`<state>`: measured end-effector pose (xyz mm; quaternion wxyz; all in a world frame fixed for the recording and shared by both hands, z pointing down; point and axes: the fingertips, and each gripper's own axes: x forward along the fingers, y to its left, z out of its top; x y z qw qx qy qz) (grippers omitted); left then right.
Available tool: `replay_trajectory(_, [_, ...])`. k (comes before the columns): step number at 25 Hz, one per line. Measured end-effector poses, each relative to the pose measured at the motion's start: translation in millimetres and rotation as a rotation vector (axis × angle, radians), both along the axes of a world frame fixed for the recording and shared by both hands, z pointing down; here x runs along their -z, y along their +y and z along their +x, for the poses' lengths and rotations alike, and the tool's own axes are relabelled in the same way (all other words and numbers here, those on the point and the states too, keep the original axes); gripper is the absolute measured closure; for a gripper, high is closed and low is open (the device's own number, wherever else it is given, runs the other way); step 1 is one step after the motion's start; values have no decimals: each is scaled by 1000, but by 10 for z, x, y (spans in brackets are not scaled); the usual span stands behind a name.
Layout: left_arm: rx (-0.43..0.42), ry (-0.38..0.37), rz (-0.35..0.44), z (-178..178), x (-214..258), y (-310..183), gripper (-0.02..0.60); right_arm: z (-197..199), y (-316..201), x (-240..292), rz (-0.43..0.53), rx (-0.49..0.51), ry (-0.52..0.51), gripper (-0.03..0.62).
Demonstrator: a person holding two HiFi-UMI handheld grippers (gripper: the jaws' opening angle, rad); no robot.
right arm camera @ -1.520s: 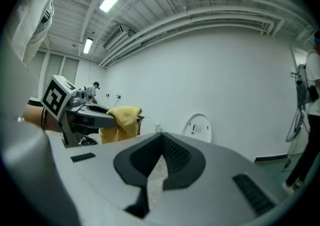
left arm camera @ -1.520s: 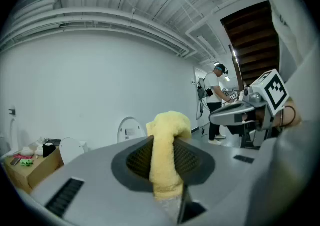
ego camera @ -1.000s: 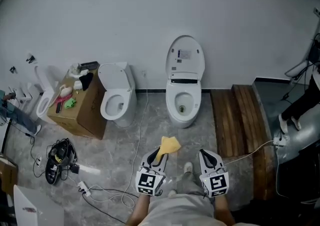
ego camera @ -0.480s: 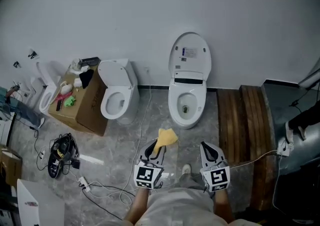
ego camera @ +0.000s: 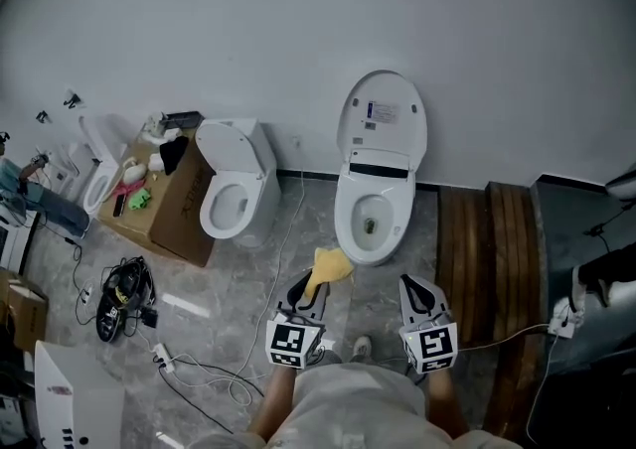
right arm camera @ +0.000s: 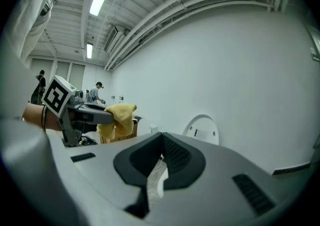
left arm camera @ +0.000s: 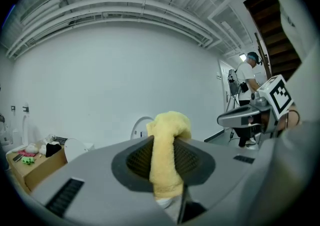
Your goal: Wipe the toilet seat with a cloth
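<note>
The white toilet [ego camera: 370, 214] stands against the wall with its lid [ego camera: 386, 119] raised and its seat [ego camera: 350, 228] down around the bowl. My left gripper [ego camera: 306, 286] is shut on a yellow cloth [ego camera: 329, 266], which hangs just short of the bowl's front left rim. In the left gripper view the cloth [left arm camera: 167, 157] is pinched between the jaws. My right gripper [ego camera: 414, 286] is held level beside it, to the right of the bowl's front, shut with nothing in it. The right gripper view shows the lid [right arm camera: 202, 129] ahead and the cloth [right arm camera: 117, 119] at the left.
A second white toilet [ego camera: 234, 194] stands to the left, next to a cardboard box [ego camera: 169, 209] with small items on top. Cables [ego camera: 204, 373] and a black device [ego camera: 121, 293] lie on the floor at left. A wooden platform [ego camera: 487, 248] runs along the right.
The toilet has drawn nearer to both grippers. The cloth now hangs close to the bowl's front rim. Both grippers keep their hold and spacing.
</note>
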<state>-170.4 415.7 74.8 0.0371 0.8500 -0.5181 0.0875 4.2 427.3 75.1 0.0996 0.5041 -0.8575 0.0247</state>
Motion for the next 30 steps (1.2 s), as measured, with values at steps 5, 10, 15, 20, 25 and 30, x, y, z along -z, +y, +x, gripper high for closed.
replay_trajectory(5, [4, -4, -14, 116, -86, -244, 483, 90, -262, -94, -7, 2, -6, 586])
replay_trajectory(10, [-14, -10, -15, 199, -142, -525, 483, 151, -523, -167, -17, -10, -4, 586])
replay_trajectory(15, [-26, 0, -9, 227, -193, -871, 483, 163, -840, -251, -22, -20, 6, 586])
replay_trajectory(20, [-44, -1, -17, 188, -287, -1318, 483, 148, -1247, -305, -29, -40, 11, 586])
replay_trajectory(25, [-73, 1, -30, 137, -336, -1880, 483, 119, -1774, -374, -56, -70, 14, 586])
replay_trajectory(30, [-106, 0, -56, 38, -480, -2473, 483, -9, -2276, -511, -98, -98, 18, 586])
